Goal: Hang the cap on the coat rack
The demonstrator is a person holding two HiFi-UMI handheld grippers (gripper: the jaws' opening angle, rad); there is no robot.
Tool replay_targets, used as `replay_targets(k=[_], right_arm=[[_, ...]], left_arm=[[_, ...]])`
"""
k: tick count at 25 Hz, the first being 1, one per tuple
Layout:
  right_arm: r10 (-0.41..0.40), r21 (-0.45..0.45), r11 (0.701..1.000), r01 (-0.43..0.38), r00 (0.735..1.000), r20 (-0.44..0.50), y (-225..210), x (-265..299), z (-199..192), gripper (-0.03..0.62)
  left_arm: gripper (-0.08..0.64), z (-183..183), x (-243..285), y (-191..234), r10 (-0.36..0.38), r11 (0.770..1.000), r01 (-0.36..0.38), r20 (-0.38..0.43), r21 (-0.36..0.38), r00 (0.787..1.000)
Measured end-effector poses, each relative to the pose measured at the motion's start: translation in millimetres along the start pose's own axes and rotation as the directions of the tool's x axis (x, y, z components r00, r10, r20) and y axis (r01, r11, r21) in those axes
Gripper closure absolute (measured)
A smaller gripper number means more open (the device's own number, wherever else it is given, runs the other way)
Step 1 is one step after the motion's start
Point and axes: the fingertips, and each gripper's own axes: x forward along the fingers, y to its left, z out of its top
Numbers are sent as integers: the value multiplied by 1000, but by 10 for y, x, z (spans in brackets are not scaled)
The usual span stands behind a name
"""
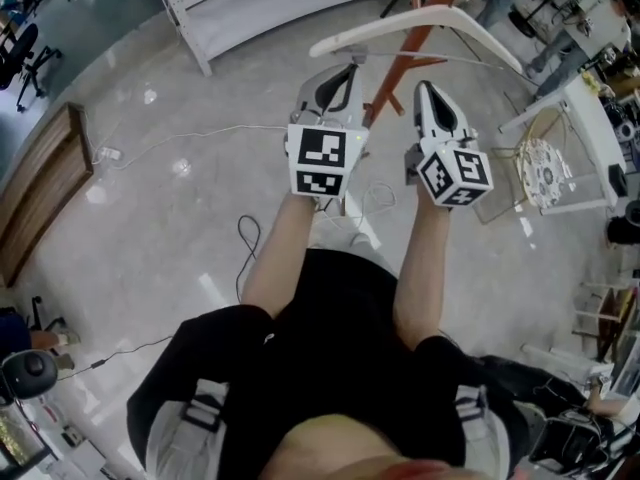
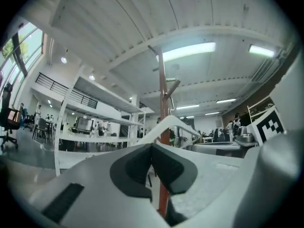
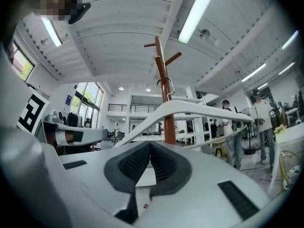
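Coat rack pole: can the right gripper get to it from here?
Probably, higher up. The coat rack pole stands straight ahead of the right gripper, whose jaws are shut and empty, but a white hanger crosses in front of it lower down; above that the pole is bare.

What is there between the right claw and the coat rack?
Beyond the right claw, a white curved bar crosses before the coat rack; the right gripper view shows it.

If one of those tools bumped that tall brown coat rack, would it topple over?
Possibly: the coat rack is a tall, thin pole, so it may be top-heavy; its foot isn't visible. It looks like stiff wood, so it would likely rock rather than bend. The white hanger on it would probably swing.
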Motion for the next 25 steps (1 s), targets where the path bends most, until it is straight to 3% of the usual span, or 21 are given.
replay_targets(k=[2,5,10,25], right_arm=[[14,-20,1000,-13,1000,25,48,8,163,595],[34,-42,999,-32,999,40,128,-11,236,595],[7,-104,995,-3,999,37,140,-21,269,595],[-6,-164,986,9,1000,22,31,-22,245,595]], left_arm=[[560,160,4,-15,6,1000,-7,41,6,999],[560,128,-31,-41,20,1000,-20,41,-15,999],[560,217,-112,11,37,998,-33,87,-50,995],[560,19,97,48,61,996,-56,73,-69,996]])
